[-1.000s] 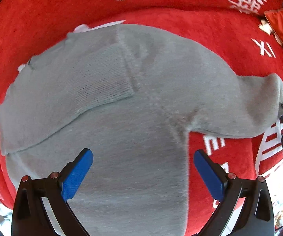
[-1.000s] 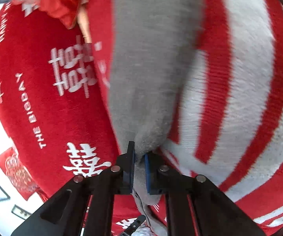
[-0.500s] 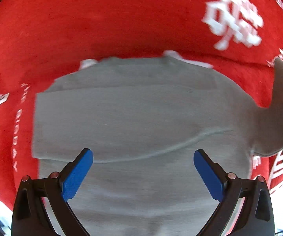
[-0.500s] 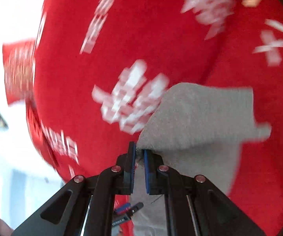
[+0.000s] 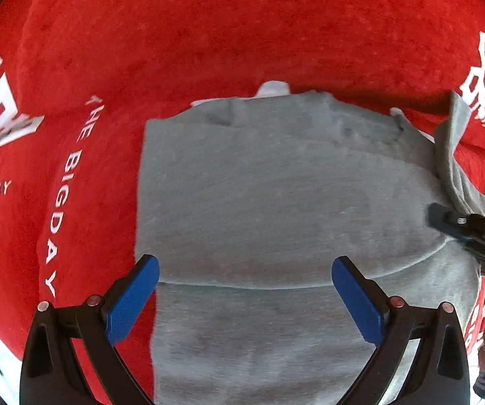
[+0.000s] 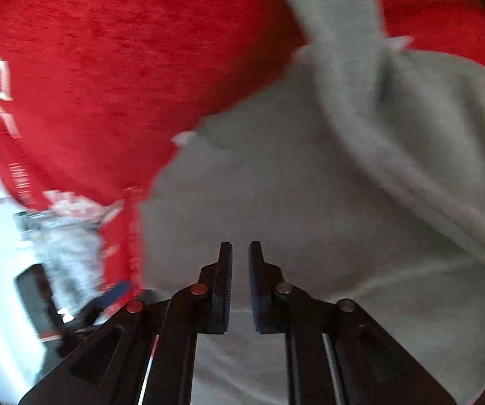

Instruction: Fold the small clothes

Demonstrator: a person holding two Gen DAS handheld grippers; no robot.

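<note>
1 grey sweater (image 5: 276,202) lies collar-away on red blanket (image 5: 208,33).

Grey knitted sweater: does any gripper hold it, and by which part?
Nothing is held. The left gripper gapes above the grey knitted sweater; the right gripper has its jaws slightly apart, empty.

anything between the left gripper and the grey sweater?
Nothing visible. The left gripper hangs open directly over the grey sweater, which lies bare on the red blanket. The right gripper sits at the sweater's right edge, off that path.
</note>
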